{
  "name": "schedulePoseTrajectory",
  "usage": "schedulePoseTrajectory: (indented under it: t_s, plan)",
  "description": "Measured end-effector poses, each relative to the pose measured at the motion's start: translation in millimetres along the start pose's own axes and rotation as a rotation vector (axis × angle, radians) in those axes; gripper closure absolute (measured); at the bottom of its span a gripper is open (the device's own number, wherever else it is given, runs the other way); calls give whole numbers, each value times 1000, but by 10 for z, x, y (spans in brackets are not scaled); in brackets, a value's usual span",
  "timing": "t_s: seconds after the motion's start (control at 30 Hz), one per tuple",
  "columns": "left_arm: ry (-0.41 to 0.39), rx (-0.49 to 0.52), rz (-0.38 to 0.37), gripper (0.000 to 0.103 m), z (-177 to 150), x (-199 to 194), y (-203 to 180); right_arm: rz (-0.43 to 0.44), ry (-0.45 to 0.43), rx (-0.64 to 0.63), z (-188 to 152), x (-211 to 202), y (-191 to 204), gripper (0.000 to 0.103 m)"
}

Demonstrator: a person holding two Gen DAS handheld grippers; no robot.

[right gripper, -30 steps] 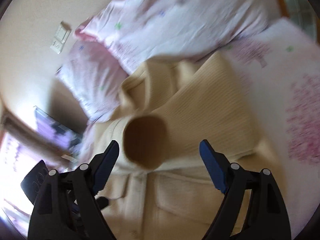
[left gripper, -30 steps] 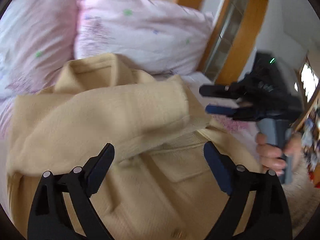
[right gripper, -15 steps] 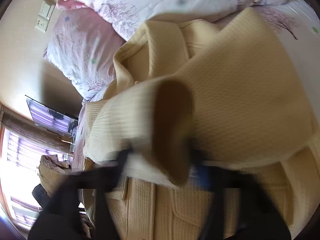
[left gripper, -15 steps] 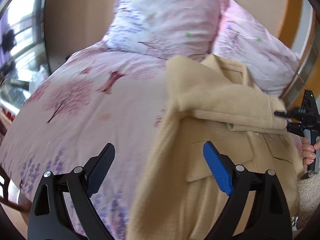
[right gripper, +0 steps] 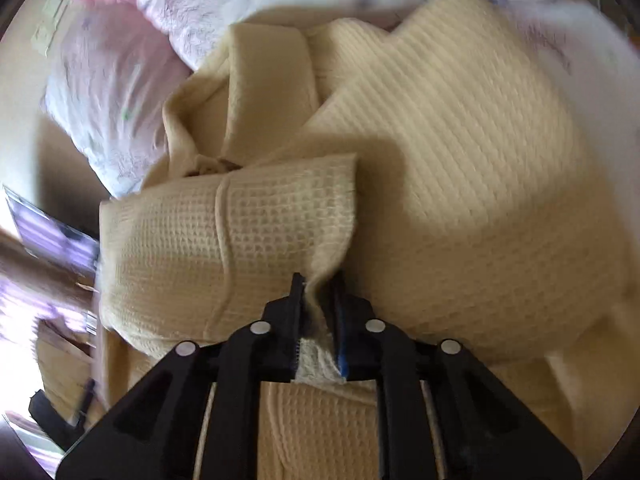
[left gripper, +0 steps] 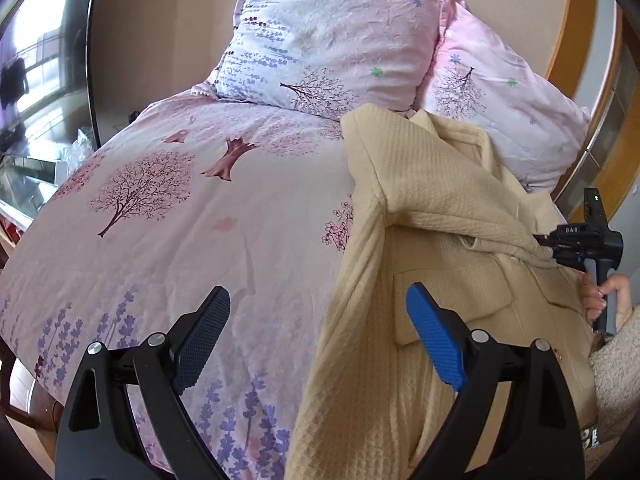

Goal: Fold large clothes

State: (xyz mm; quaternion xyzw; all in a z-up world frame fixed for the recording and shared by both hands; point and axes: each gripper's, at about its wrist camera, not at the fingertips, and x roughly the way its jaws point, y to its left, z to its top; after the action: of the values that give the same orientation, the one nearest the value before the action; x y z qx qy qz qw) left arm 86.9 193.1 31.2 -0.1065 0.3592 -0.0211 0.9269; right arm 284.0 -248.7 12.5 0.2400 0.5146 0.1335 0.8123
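A cream waffle-knit coat lies on the right side of the bed, its collar near the pillows. One sleeve is folded across its chest. My right gripper is shut on the cuff edge of that sleeve; it also shows in the left wrist view at the coat's far right. My left gripper is open and empty, held above the coat's left edge and the bedspread.
The bed has a pink bedspread printed with trees and lavender. Two pink pillows lean at the headboard. A glass-fronted cabinet stands at the left. Wooden door frame at the right.
My right gripper has closed on the sleeve cuff, which it only faced open before. My left gripper has swung left, off the coat's chest to its left edge.
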Motion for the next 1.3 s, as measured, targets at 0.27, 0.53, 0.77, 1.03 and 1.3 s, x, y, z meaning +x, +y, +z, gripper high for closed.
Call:
schedulePoseTrajectory:
  t_s: [0.27, 0.53, 0.77, 1.03, 1.3]
  plan:
    - [-45, 31, 3, 11, -58, -65, -12, -180, -268, -113, -141, -727, 274, 51]
    - [-17, 22, -55, 11, -51, -49, -93, -97, -167, -322, -259, -490, 694, 80]
    - [-53, 6, -61, 11, -217, -267, -22, -52, 25, -177, -42, -53, 380, 79]
    - [15, -53, -163, 11, -599, -498, 308, 89, -53, -246, -429, -1113, 89, 16]
    - [82, -79, -323, 11, -1094, -519, 449, -19, -43, -108, -1212, -1942, -1063, 14]
